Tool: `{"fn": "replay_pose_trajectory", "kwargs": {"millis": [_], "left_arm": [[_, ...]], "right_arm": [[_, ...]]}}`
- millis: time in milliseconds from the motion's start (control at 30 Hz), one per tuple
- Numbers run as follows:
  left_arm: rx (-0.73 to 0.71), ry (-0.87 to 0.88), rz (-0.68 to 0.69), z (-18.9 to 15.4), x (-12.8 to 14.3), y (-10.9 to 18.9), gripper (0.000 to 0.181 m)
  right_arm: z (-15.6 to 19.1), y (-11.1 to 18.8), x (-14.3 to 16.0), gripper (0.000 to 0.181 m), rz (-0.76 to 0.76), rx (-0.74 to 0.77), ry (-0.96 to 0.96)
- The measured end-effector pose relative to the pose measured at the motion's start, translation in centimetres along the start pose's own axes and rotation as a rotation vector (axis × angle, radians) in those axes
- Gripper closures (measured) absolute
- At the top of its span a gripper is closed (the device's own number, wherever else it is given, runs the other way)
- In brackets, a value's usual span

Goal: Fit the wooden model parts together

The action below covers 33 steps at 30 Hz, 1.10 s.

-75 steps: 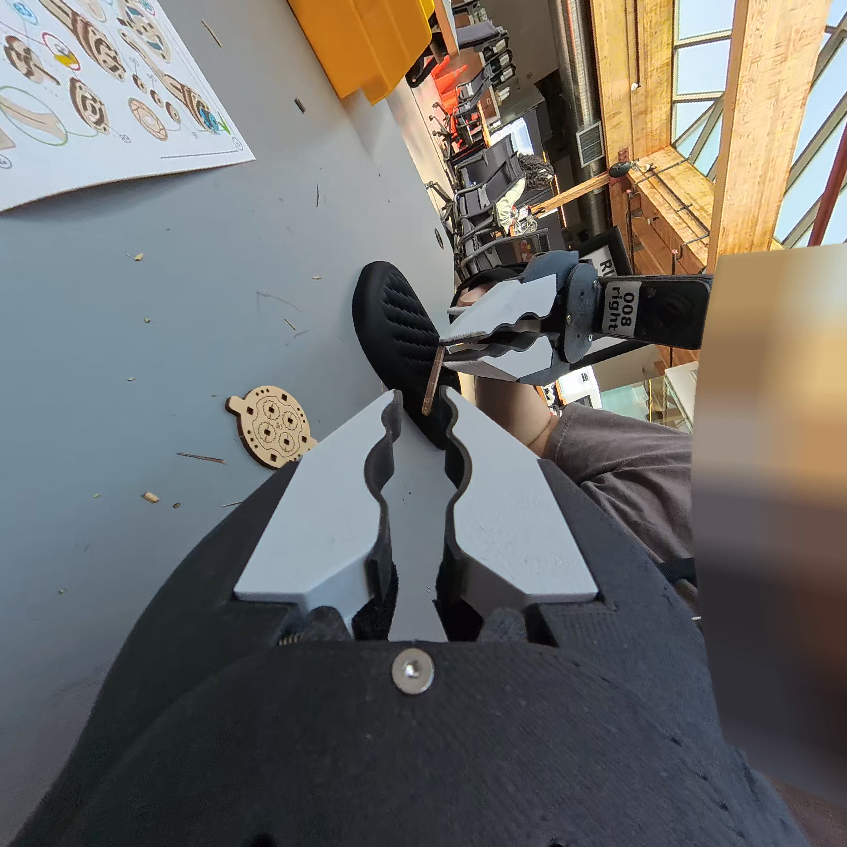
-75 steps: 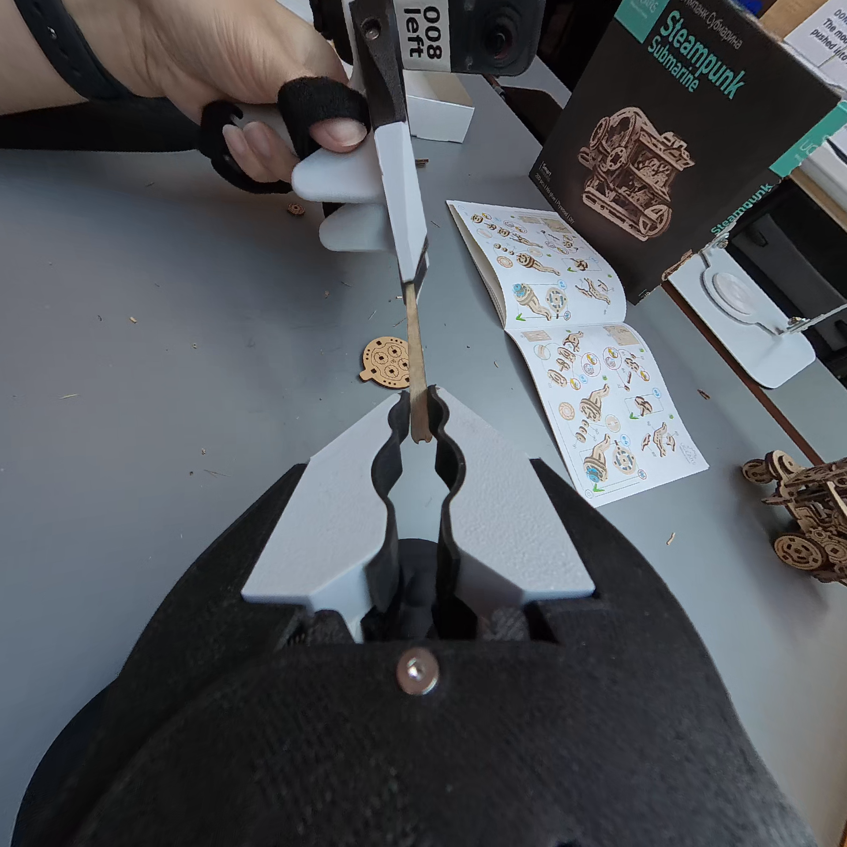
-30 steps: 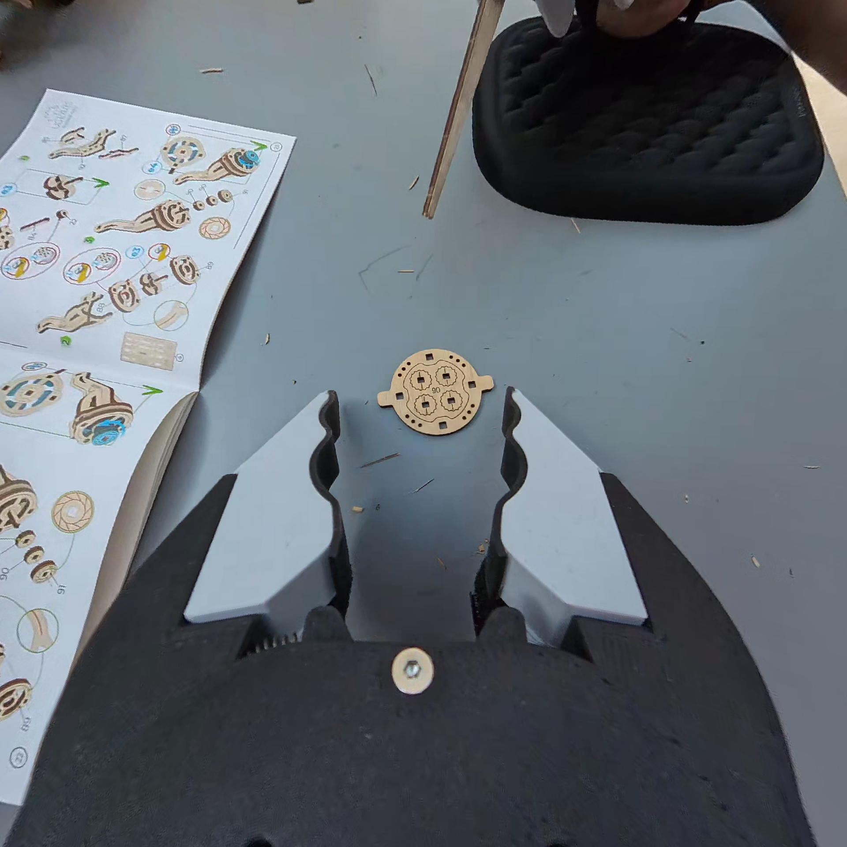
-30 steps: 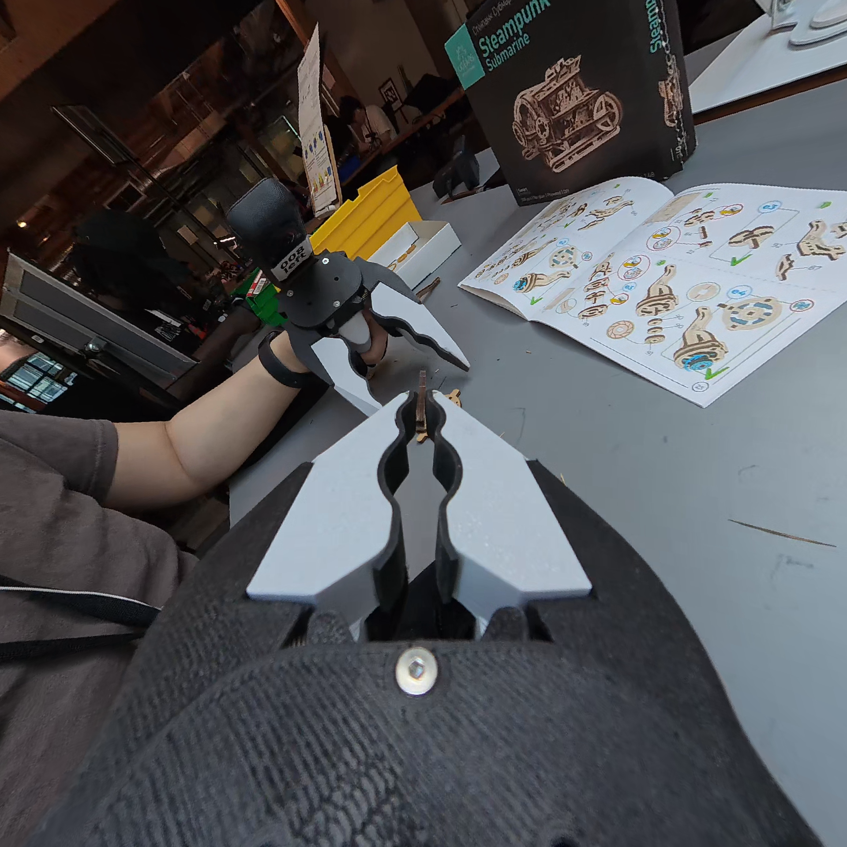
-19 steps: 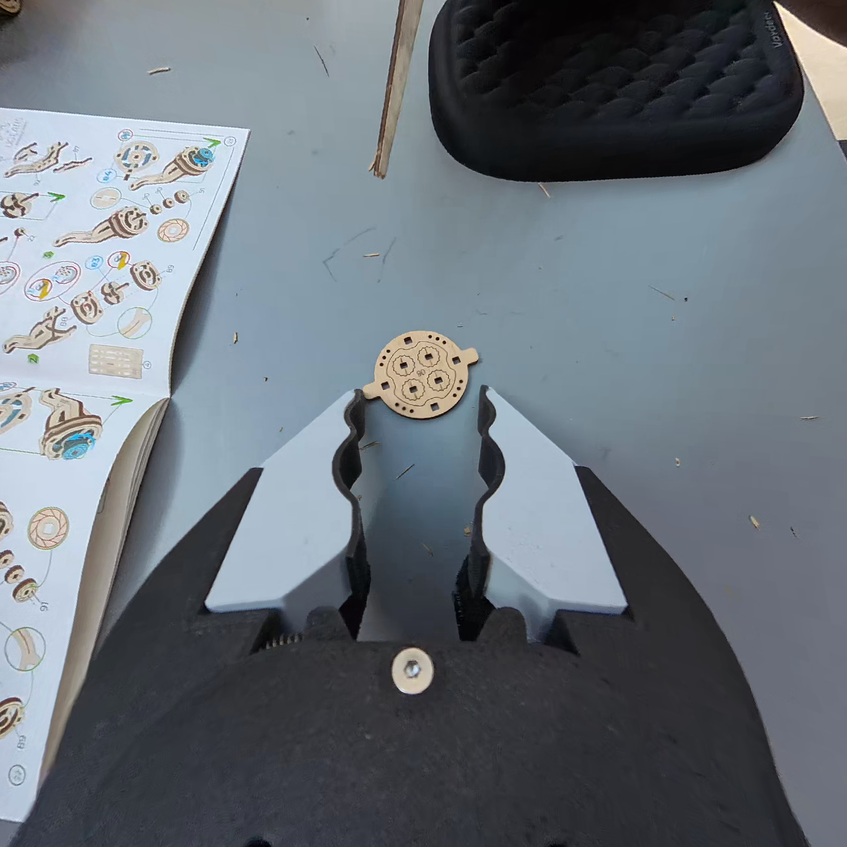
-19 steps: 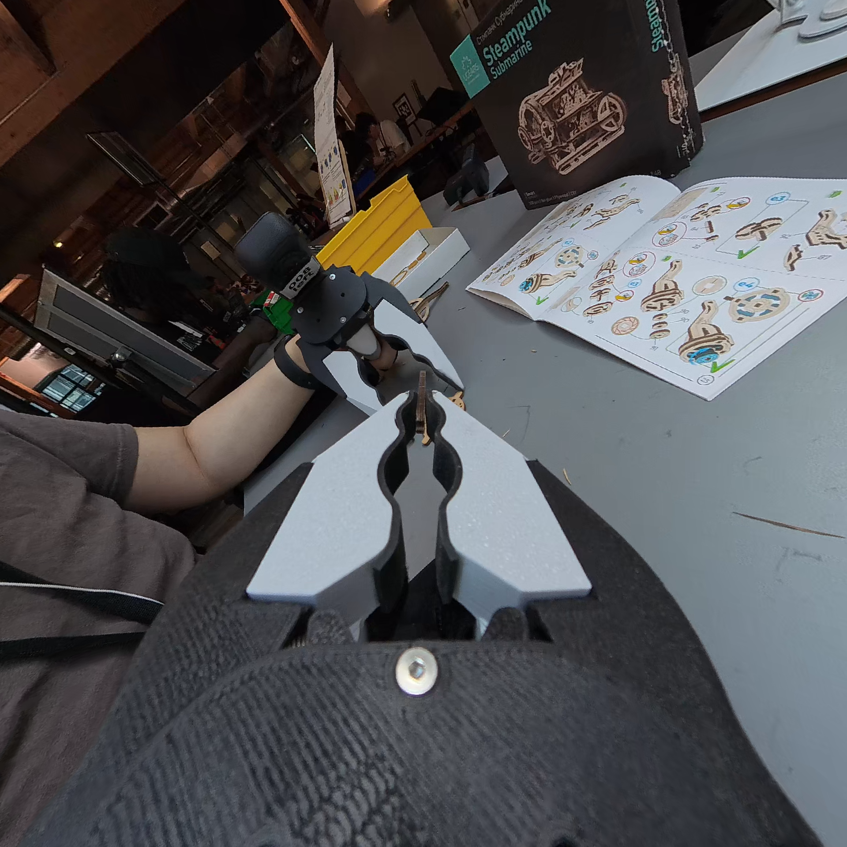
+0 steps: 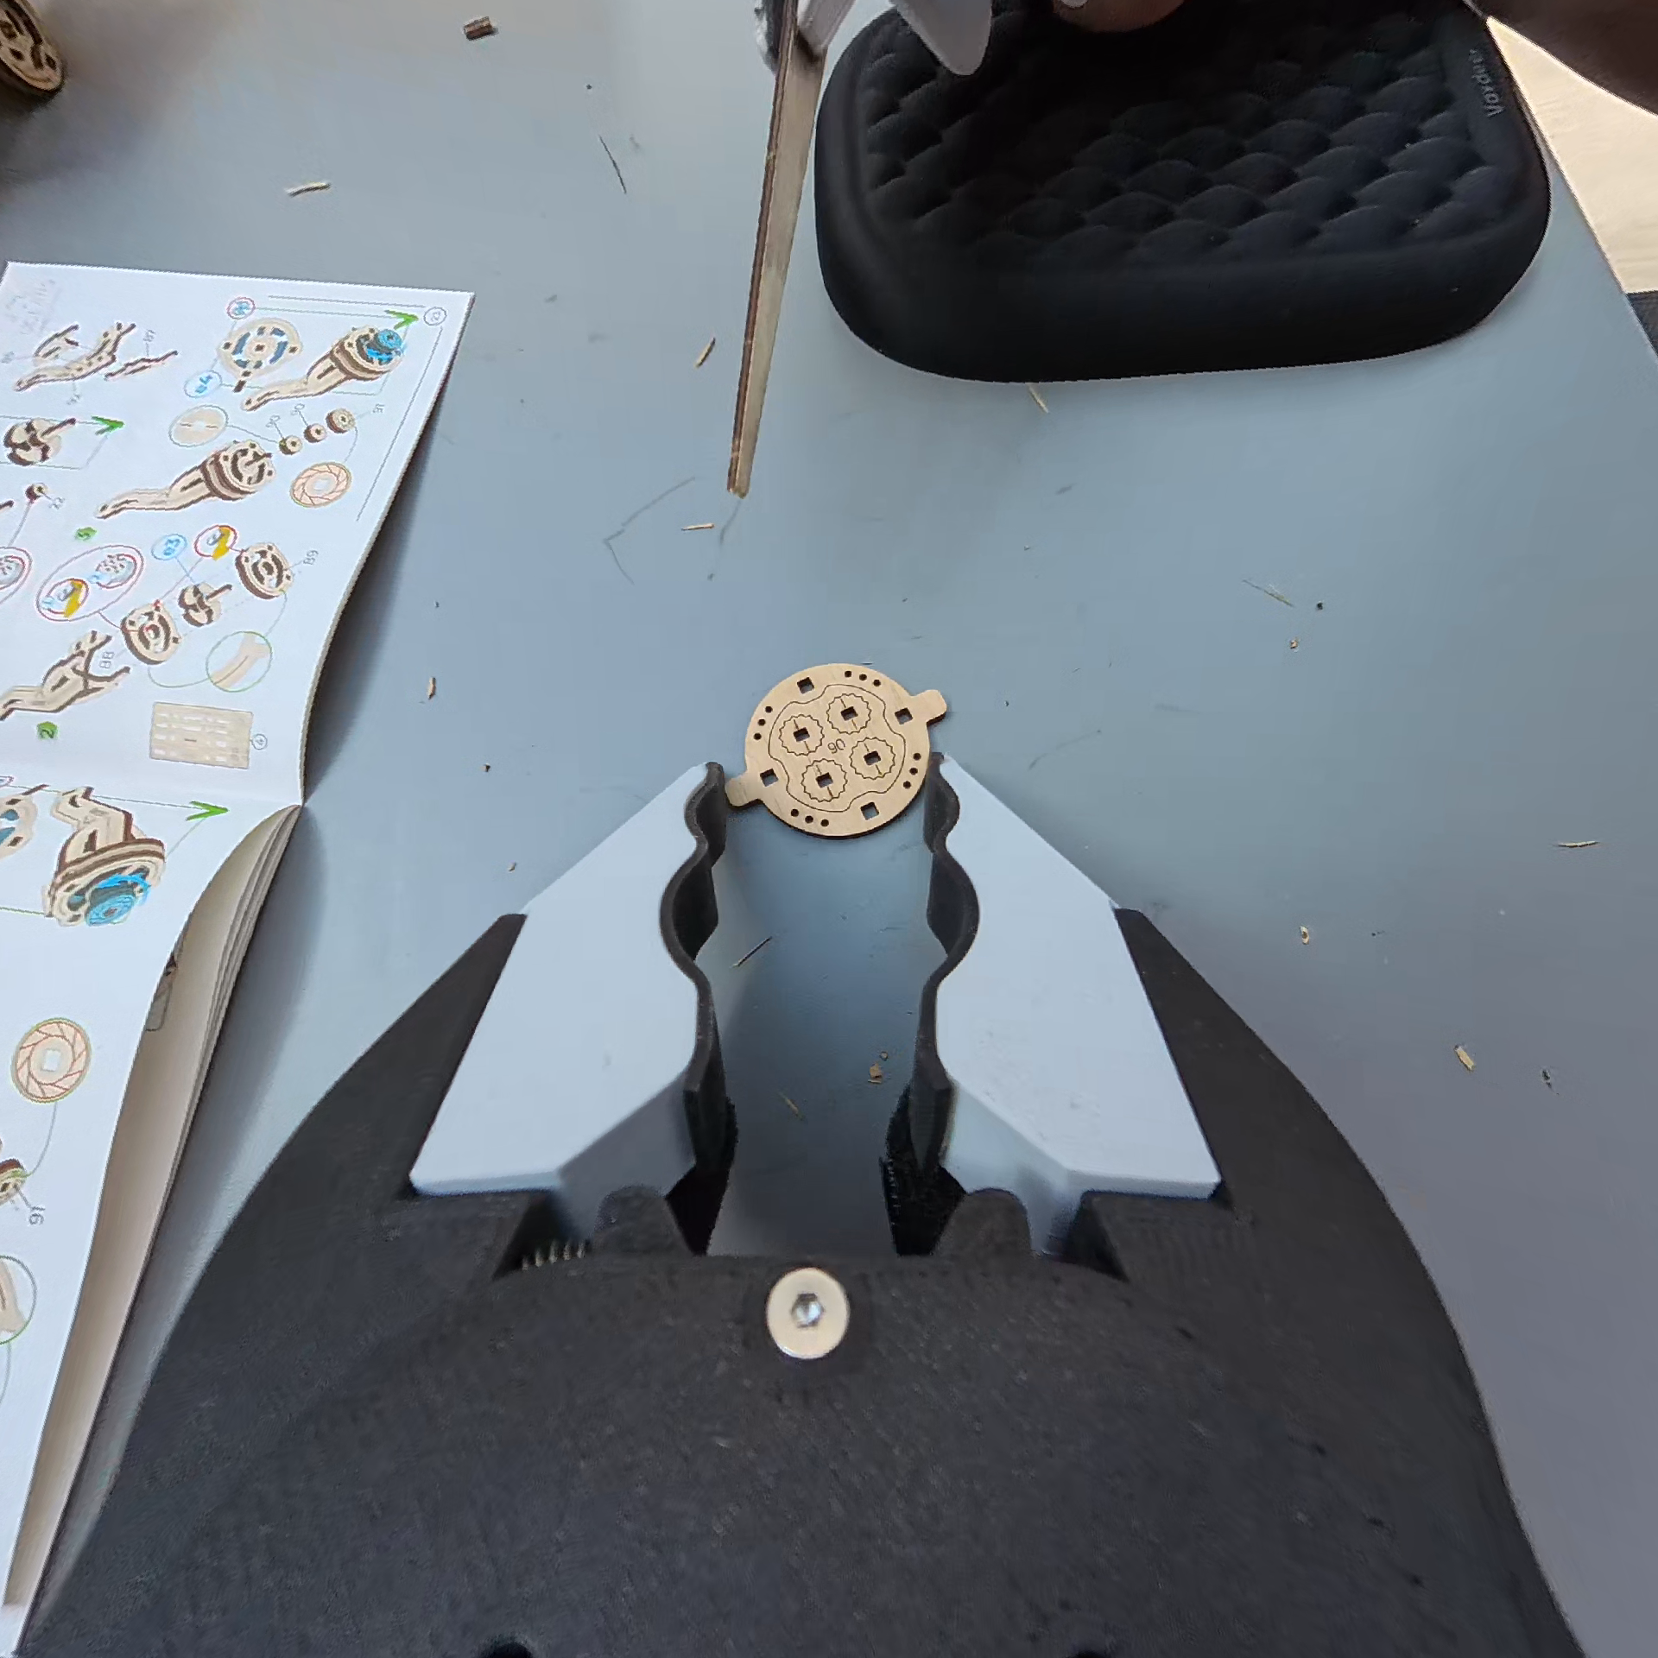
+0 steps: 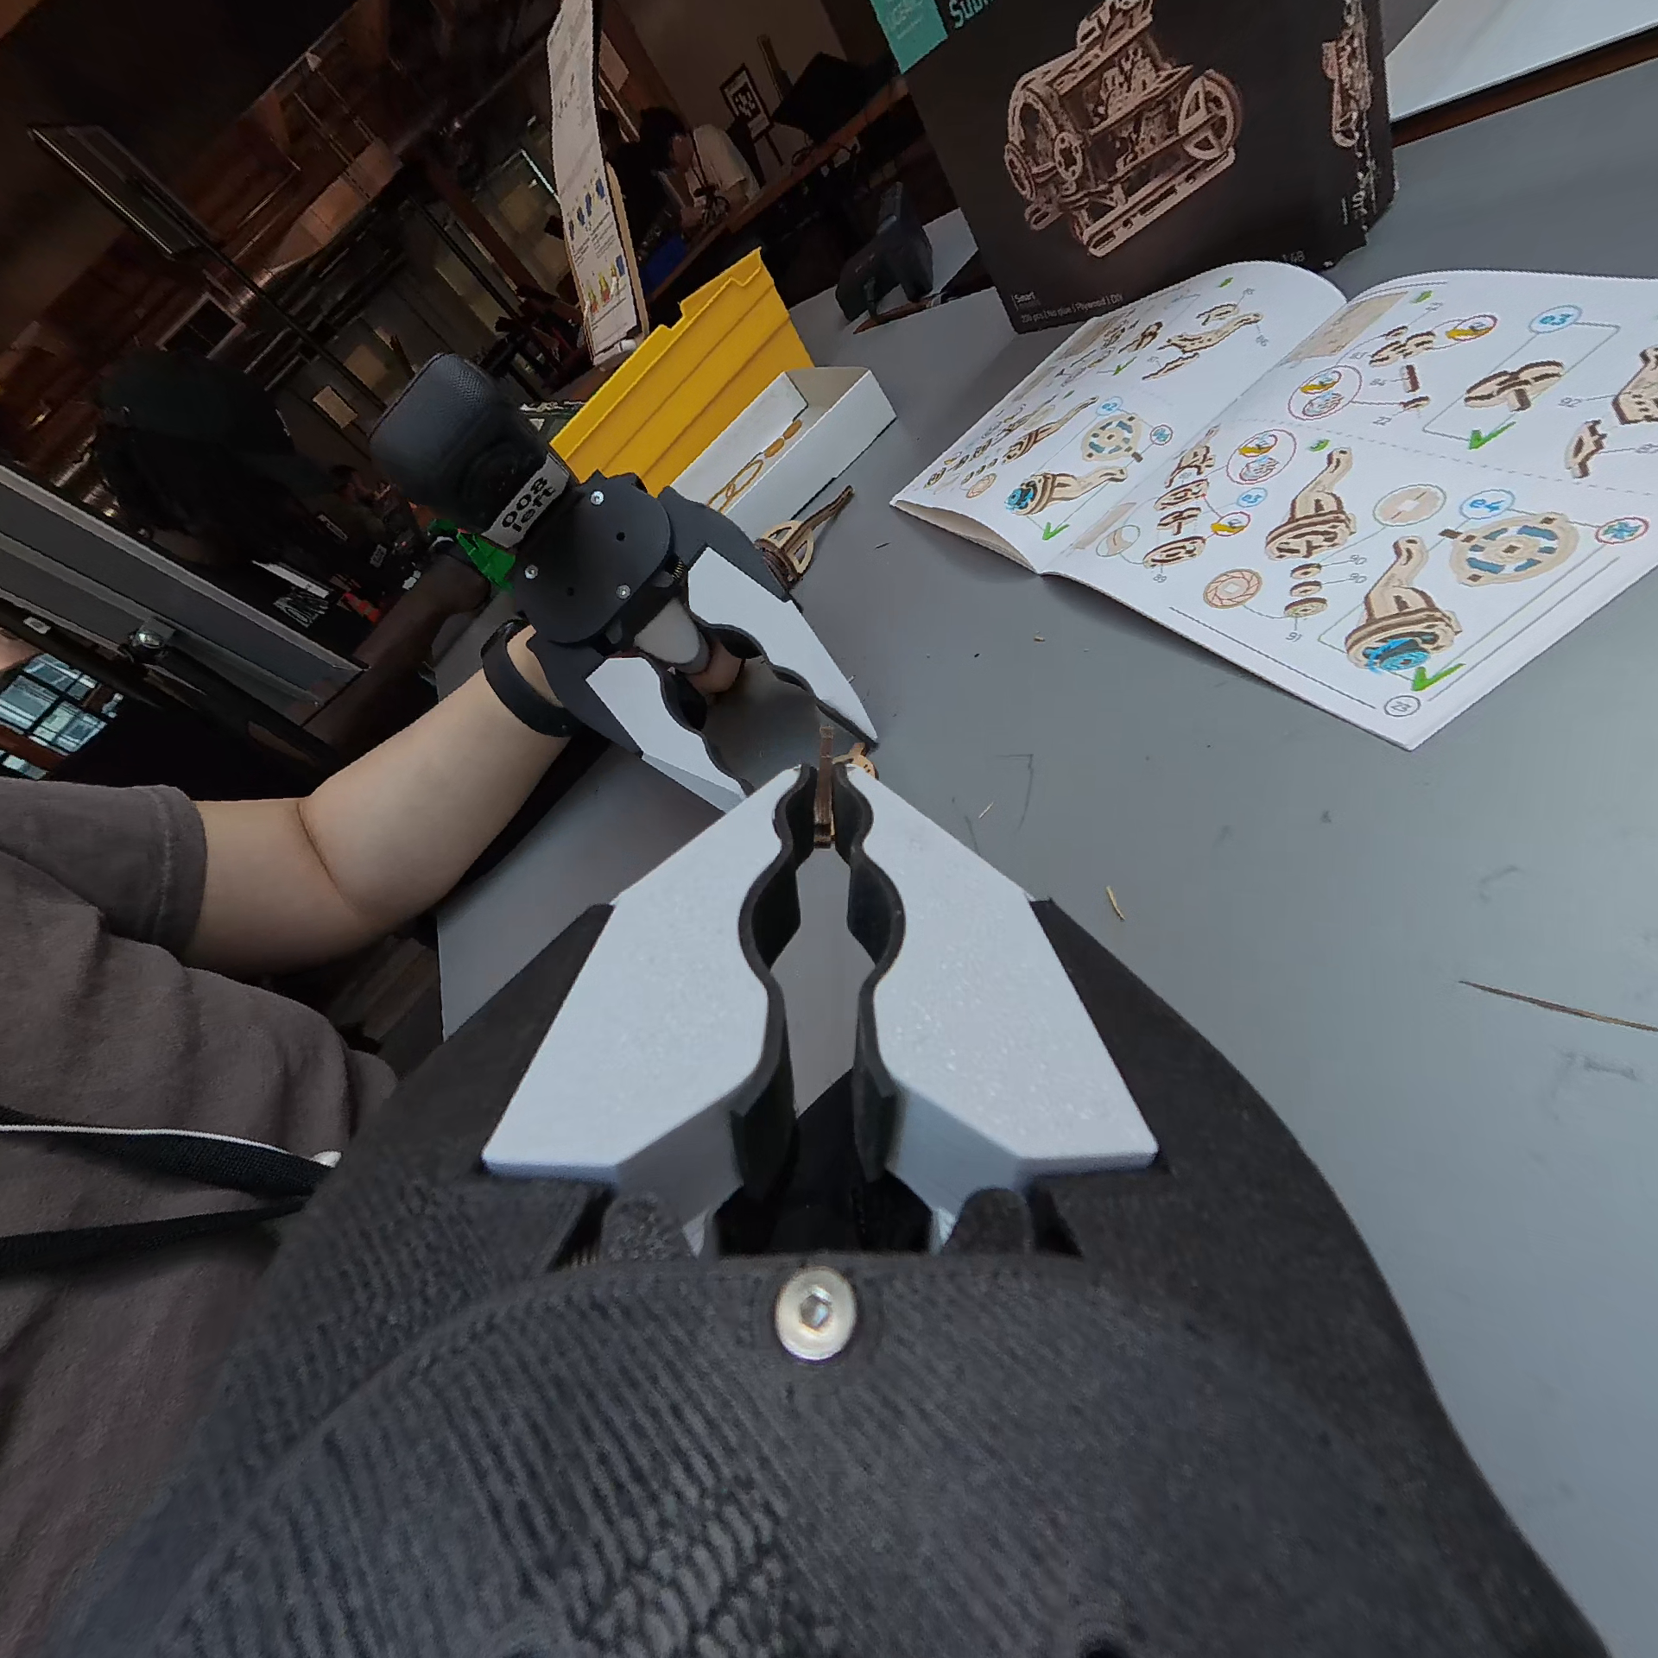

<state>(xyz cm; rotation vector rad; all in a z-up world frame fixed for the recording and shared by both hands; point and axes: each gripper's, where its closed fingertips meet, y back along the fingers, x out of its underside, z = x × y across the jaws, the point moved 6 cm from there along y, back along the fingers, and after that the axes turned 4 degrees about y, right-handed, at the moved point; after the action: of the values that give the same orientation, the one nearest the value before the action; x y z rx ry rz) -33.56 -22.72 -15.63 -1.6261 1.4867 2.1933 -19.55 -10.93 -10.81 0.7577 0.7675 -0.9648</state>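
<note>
My left gripper [image 7: 821, 776] gapes around the round wooden disc [image 7: 839, 750] on the table [image 7: 1256, 718]; my right gripper [image 8: 824, 789] pinches a thin wooden strip [image 8: 824, 798].

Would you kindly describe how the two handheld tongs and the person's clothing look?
Both tongs, left and right, have pale grey wedge fingers with wavy black inner pads, on a black textured body with a silver screw. The left one carries a black camera with a white label. The person wears a grey-brown short sleeve and a black wristband.
</note>
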Motion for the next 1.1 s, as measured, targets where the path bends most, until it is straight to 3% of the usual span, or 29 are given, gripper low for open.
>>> {"fn": "replay_pose_trajectory", "kwargs": {"millis": [133, 400, 633, 1100], "left_arm": [[-0.027, -0.040, 0.027, -0.4, -0.3, 0.0, 0.138], [-0.238, -0.211, 0.180, -0.7, -1.0, 0.6, 0.138], [-0.211, -0.166, 0.187, -0.8, -0.8, 0.7, 0.139], [-0.216, -0.170, 0.182, -1.1, -1.1, 0.8, 0.139]], "right_arm": [[0.3, -0.5, 0.3, 0.180, 0.031, 0.005, -0.004], [2.6, -2.2, 0.3, 0.180, 0.108, 0.078, 0.096], [2.9, -5.0, 1.2, 0.180, 0.192, 0.157, 0.077], [3.3, -5.7, 0.5, 0.180, 0.286, 0.191, 0.061]]}}
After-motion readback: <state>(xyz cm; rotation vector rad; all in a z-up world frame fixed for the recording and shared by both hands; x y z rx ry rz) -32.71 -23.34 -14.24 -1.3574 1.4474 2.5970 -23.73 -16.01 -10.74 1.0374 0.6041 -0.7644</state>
